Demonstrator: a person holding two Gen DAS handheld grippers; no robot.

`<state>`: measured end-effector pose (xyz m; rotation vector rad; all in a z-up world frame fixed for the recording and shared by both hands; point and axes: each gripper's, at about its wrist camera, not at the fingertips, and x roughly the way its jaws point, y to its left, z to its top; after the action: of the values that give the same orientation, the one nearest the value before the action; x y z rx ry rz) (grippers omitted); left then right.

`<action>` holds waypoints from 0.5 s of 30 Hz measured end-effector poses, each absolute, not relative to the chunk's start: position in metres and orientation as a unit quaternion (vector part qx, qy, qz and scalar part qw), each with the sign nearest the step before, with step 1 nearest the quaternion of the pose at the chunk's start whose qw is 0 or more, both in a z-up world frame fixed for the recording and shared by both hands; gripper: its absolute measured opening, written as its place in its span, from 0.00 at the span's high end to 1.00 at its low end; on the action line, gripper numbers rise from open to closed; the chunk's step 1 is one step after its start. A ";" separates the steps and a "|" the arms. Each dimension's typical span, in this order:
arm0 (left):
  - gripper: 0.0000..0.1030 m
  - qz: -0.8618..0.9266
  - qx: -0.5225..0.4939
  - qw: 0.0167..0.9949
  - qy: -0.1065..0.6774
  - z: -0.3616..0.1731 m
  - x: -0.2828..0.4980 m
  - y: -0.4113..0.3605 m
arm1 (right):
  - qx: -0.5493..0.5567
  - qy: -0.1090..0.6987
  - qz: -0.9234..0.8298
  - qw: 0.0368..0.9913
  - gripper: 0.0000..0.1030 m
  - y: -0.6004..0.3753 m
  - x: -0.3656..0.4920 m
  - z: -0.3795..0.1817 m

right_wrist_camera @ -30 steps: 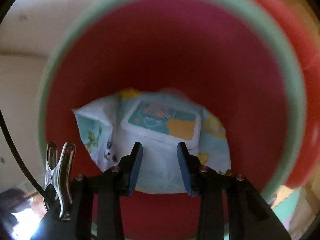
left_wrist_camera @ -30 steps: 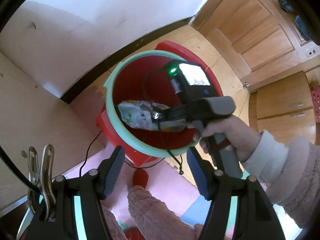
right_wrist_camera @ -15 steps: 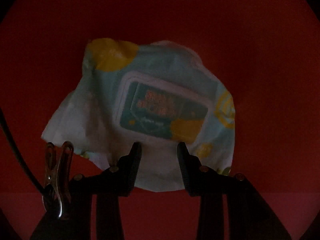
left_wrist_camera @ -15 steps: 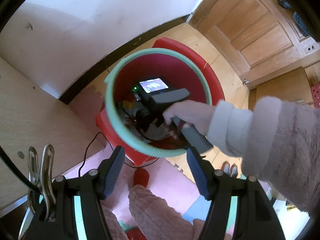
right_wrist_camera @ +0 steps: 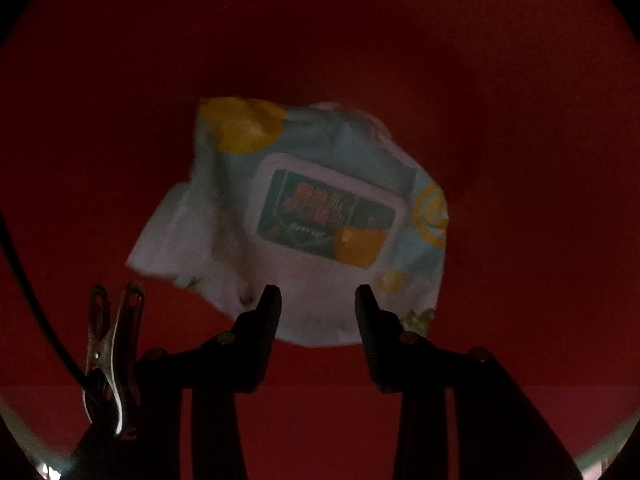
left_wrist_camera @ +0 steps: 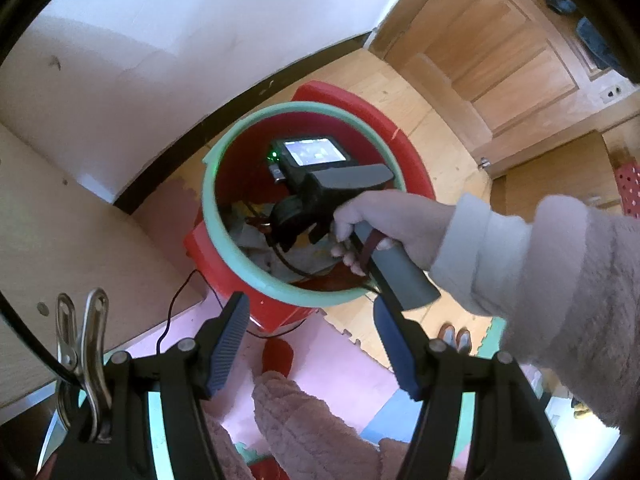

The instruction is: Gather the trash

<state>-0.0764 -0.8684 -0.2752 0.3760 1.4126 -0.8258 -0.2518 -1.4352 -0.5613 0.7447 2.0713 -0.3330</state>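
Red plastic fills the right wrist view on every side — that camera looks out from inside the bin (left_wrist_camera: 404, 160), a red pail with a pale green rim standing on the wooden floor (left_wrist_camera: 436, 128) against the white wall (left_wrist_camera: 180, 20).

Deep in that bin, the right gripper (right_wrist_camera: 318, 304) has its jaws partly spread, and the near edge of a wet-wipes packet (right_wrist_camera: 304, 208) lies between the tips. Whether the pads press on the soft wrapper or merely flank it cannot be told in the dim red light; the packet is crumpled, its labelled flap facing the camera, and it seems to lie against the bin's inner wall and bottom. From the left wrist view, the person's hand (left_wrist_camera: 396, 228) grips the handle of that tool, with the sleeve (left_wrist_camera: 560, 280) reaching over the bin's rim and the tool's small lit screen showing inside the bin.

Hovering above the bin, near its closest rim, the left gripper (left_wrist_camera: 308, 340) has its jaws wide apart with nothing between them.

My reading: this is the drop-off step — the packet is already inside the bin. Next would be to spread the right jaws fully so the wrapper falls free, then draw the tool straight up without catching the dangling cable (left_wrist_camera: 288, 264) or the green rim.
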 end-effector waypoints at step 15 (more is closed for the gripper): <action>0.34 -0.406 0.163 0.678 0.591 -0.224 -0.112 -0.869 | 0.318 0.711 -0.170 0.604 0.63 -1.401 -0.302 -0.420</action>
<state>-0.1116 -0.8688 -0.2237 0.3667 1.3276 -0.9133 -0.3024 -1.4006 -0.4202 0.7367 1.6458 -0.3942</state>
